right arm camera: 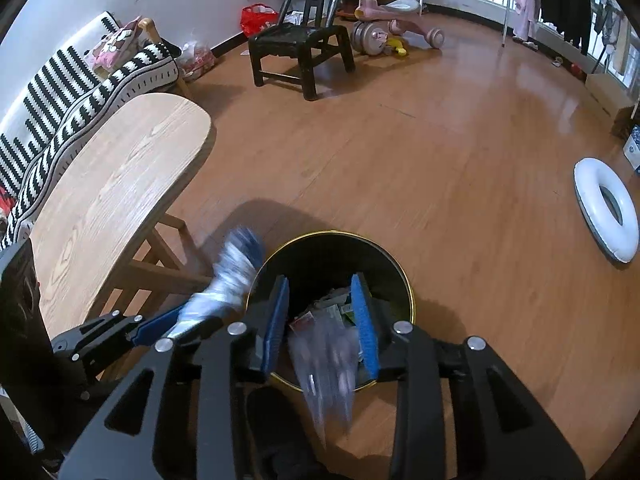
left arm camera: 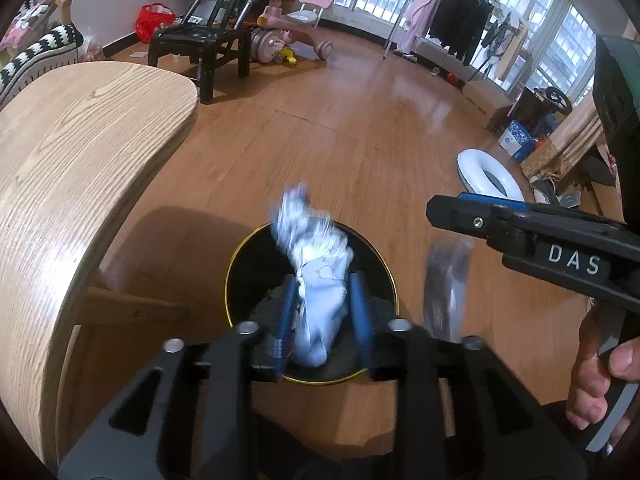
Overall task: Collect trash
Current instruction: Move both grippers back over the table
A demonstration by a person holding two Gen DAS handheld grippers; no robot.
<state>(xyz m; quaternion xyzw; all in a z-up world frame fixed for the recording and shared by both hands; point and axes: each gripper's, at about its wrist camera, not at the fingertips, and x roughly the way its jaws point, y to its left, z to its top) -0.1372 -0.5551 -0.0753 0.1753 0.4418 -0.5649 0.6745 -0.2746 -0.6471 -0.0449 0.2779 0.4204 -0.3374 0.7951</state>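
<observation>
Here the crumpled wrapper [left arm camera: 316,280] sits between the left claw [left arm camera: 324,312] fingers, above the bin [left arm camera: 384,264].

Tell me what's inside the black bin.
The black bin holds crumpled wrappers, with a blurred clear plastic piece over them. The right gripper covers the sides; the bottom is hidden.

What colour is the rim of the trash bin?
Gold, around a black trash bin; the right wrist view shows it best.

Probably a home living room: striped sofa [right arm camera: 60,92], pink ride-on toys [right arm camera: 384,20], clothes rack [left arm camera: 460,24]
</observation>
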